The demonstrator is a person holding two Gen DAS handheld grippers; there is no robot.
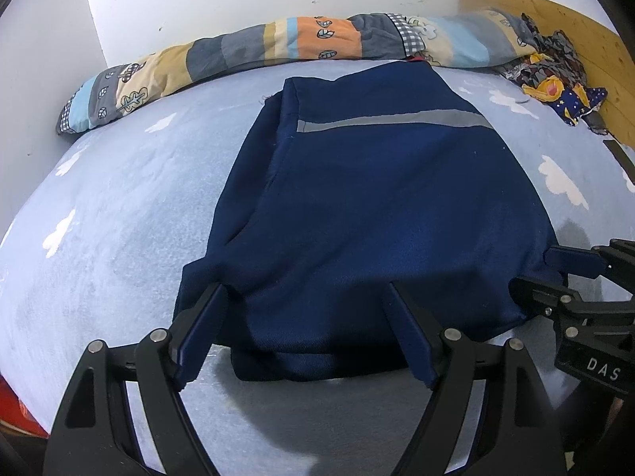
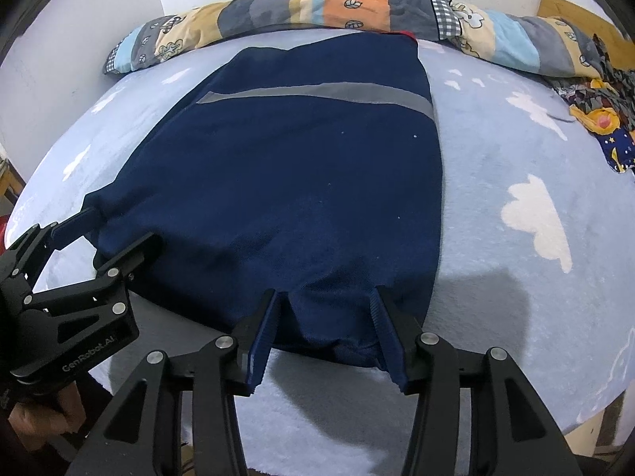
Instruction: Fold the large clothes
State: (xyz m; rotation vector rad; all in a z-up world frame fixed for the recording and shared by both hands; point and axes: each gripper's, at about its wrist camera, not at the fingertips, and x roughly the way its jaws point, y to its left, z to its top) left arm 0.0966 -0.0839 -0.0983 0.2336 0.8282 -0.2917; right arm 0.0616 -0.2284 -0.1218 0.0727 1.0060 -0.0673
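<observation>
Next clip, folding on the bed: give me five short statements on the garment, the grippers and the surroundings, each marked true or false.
1. The dark navy garment carries a grey reflective stripe. True.
2. The garment hangs from a hanger. False: it lies flat on the light blue cloud-print bedsheet.
3. Both grippers sit at the garment's near edge. True: left gripper, right gripper.
4. The left gripper is clamped shut. False: its jaws stand wide apart.
5. The patchwork quilt roll covers the garment. False: it lies beyond it, along the white wall.
</observation>
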